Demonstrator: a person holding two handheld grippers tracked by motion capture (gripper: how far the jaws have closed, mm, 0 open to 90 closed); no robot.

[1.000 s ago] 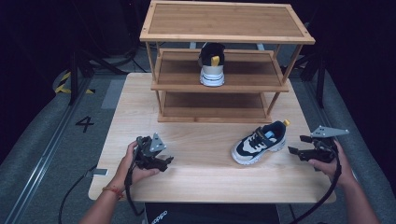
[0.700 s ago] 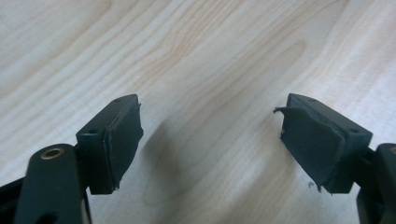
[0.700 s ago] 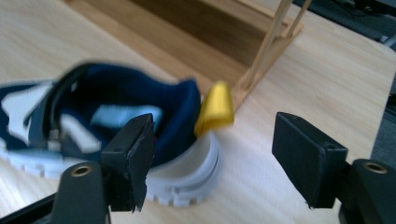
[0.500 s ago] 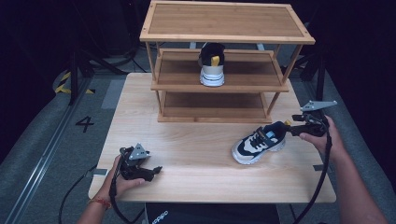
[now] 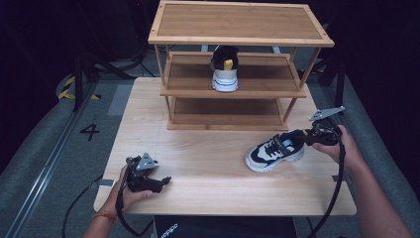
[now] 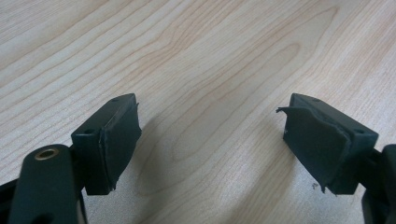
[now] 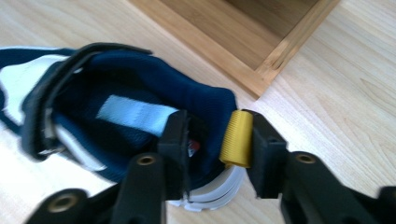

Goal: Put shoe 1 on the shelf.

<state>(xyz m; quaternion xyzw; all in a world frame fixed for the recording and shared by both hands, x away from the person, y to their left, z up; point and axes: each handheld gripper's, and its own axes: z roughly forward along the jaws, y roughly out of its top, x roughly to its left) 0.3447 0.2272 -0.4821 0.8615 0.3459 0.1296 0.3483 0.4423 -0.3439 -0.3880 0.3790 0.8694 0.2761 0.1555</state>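
Pale wooden tabletop [image 5: 208, 148] carries a three-tier wooden shoe rack [image 5: 237, 64]. Right hand-held gripper [image 7: 212, 140] is clamped on the heel of a navy-and-white sneaker [image 5: 275, 151]; left hand-held gripper [image 6: 210, 135], well apart from it, rests with jaws spread.

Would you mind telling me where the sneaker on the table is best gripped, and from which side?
Probably the heel collar, approached from behind the sneaker. It lies with its toe toward the left and its heel toward the right gripper, whose jaws straddle the collar, one inside the opening, one against the yellow pull tab. That padded rim is thin enough to pinch.
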